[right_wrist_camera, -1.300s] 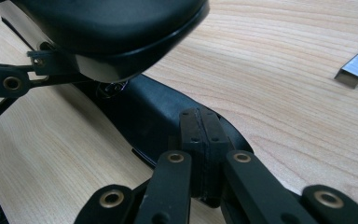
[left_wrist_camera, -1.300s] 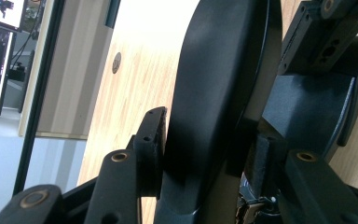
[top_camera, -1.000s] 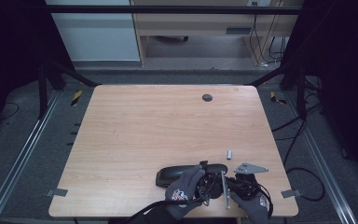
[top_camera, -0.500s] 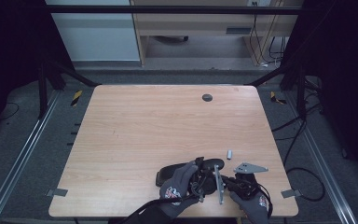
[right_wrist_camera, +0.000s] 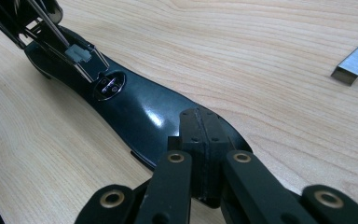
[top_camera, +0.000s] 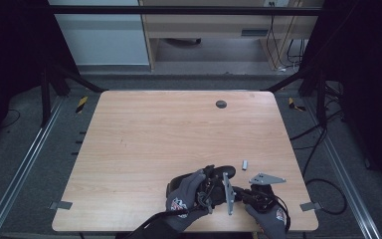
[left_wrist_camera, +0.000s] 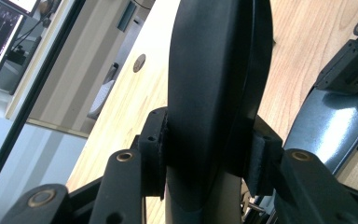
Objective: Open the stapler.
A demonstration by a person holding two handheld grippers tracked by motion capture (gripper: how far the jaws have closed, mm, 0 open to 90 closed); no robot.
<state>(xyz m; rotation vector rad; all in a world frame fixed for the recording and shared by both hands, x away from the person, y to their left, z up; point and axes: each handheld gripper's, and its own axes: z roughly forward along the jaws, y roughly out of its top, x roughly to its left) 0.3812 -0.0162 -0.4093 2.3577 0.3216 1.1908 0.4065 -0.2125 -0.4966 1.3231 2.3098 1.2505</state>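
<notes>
While a strip of staples (right_wrist_camera: 355, 61) lies well apart on the bare tabletop (top_camera: 144, 144), a black stapler (right_wrist_camera: 135, 112) sits opened near its front edge. Left gripper (left_wrist_camera: 209, 158) fingers, just closing, clamp the raised top arm (left_wrist_camera: 214, 84); right gripper (right_wrist_camera: 206, 154) fingers, closed together, press on the stapler's base.

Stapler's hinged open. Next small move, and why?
Probably open the right gripper and move it to the silver metal staple strip. The left gripper, whose jaws have just been closing, clamps the raised black plastic stapler lid. The staple channel lies exposed, and the shut right jaws merely press on the glossy black stapler base.
</notes>
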